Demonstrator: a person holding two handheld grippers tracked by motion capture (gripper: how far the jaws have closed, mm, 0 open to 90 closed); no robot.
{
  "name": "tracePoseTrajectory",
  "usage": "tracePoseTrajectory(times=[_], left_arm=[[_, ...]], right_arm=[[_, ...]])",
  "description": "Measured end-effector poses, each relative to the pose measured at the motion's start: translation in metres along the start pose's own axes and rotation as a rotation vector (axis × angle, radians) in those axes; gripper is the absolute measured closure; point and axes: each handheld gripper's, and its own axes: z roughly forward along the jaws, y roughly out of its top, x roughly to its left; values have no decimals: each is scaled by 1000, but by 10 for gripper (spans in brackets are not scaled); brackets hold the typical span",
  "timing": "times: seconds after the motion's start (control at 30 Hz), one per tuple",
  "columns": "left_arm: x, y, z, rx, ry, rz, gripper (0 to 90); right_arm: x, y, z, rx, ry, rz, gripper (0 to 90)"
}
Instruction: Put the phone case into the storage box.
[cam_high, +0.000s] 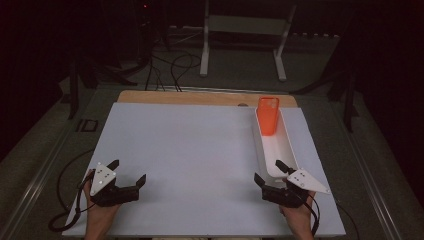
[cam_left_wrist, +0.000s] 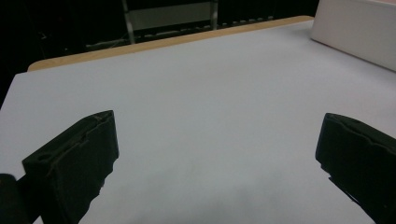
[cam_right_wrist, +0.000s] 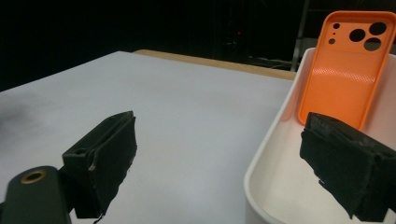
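Note:
An orange phone case (cam_high: 268, 115) (cam_right_wrist: 346, 65) leans upright against the far end of a long white tray (cam_high: 281, 150) (cam_right_wrist: 268, 161) at the right of the white table sheet (cam_high: 200, 160). My right gripper (cam_high: 270, 172) (cam_right_wrist: 224, 154) is open at the tray's near end, one jaw over the tray and the other over the sheet. My left gripper (cam_high: 127, 172) (cam_left_wrist: 217, 144) is open near the front left, with only bare sheet between its jaws.
The tray's white wall (cam_left_wrist: 359, 32) appears far right in the left gripper view. A strip of wooden tabletop (cam_high: 200, 97) runs along the sheet's far edge. Beyond it, a white metal stand (cam_high: 245, 30) and cables (cam_high: 165, 70) sit on the dark floor.

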Motion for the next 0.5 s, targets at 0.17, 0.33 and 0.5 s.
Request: tracePoseTrajectory(times=[0.17, 0.33, 0.5], left_arm=[[-1, -1, 1, 6, 3, 5, 0], [-1, -1, 2, 8, 2, 6, 0], [-1, -1, 1, 6, 7, 4, 0]], right_arm=[[-3, -1, -2, -7, 1, 8, 106], [-2, -2, -1, -3, 4, 8, 106], [-1, -4, 0, 1, 6, 8, 105]])
